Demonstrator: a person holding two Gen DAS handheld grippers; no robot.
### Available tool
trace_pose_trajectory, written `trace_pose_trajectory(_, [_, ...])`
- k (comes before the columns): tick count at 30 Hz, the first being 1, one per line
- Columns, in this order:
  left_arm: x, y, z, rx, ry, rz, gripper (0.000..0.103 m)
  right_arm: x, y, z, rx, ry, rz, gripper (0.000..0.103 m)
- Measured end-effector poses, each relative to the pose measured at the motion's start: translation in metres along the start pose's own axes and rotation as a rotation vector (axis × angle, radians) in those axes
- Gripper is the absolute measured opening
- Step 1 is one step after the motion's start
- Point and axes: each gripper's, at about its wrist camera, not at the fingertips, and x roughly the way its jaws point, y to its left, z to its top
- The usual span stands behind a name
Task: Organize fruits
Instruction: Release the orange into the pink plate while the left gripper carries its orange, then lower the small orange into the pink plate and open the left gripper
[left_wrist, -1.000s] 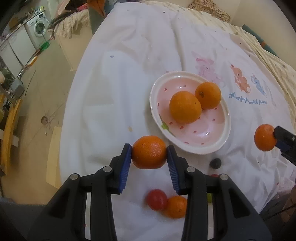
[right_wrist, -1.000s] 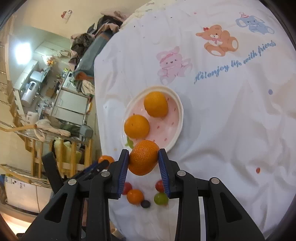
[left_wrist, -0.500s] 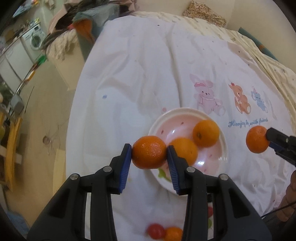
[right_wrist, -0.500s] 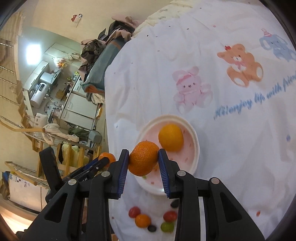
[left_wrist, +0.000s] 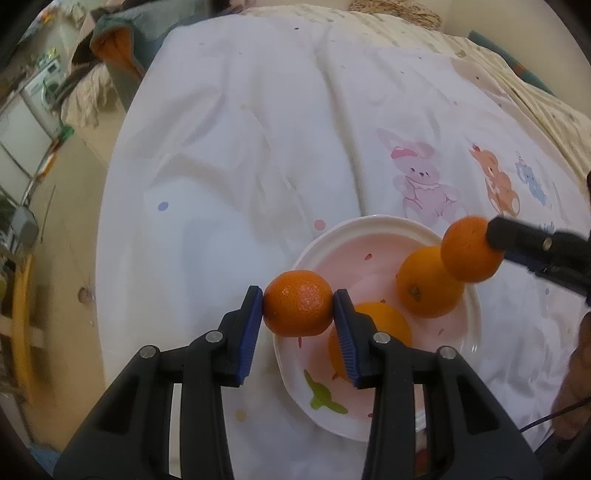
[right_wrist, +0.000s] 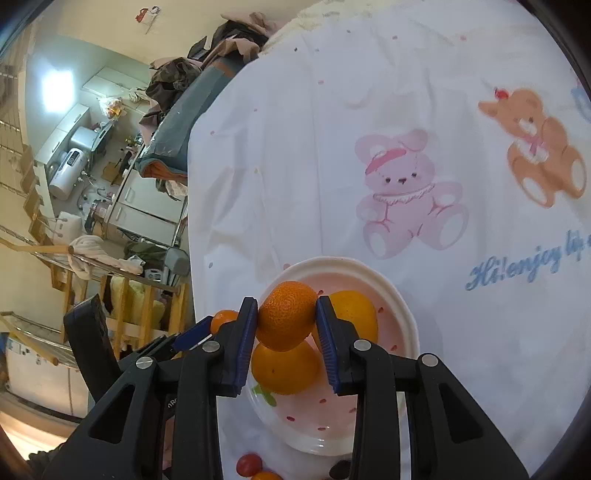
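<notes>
I am seeing each hand-held gripper, left (left_wrist: 297, 309) and right (right_wrist: 286, 320), pinching a round orange mandarin over the pink-and-white ceramic bowl (left_wrist: 475, 310).

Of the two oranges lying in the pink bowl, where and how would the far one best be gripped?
Grip the far orange across its widest middle, coming from above: the bowl rim blocks low side approaches, and the near orange sits close beside it.
</notes>
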Motion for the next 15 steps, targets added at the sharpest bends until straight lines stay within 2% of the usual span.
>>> trace_pose_trajectory(6, [0.004,0.003,-0.001,-0.039,0.029,-0.056,0.036,0.016,-0.003,-0.003,0.006,0.029,0.007,0.035])
trace_pose_trajectory(15, [0.005,-0.005,-0.001,-0.028,0.032,-0.061,0.036,0.014,0.002,-0.003,0.001,0.010,-0.004,0.037])
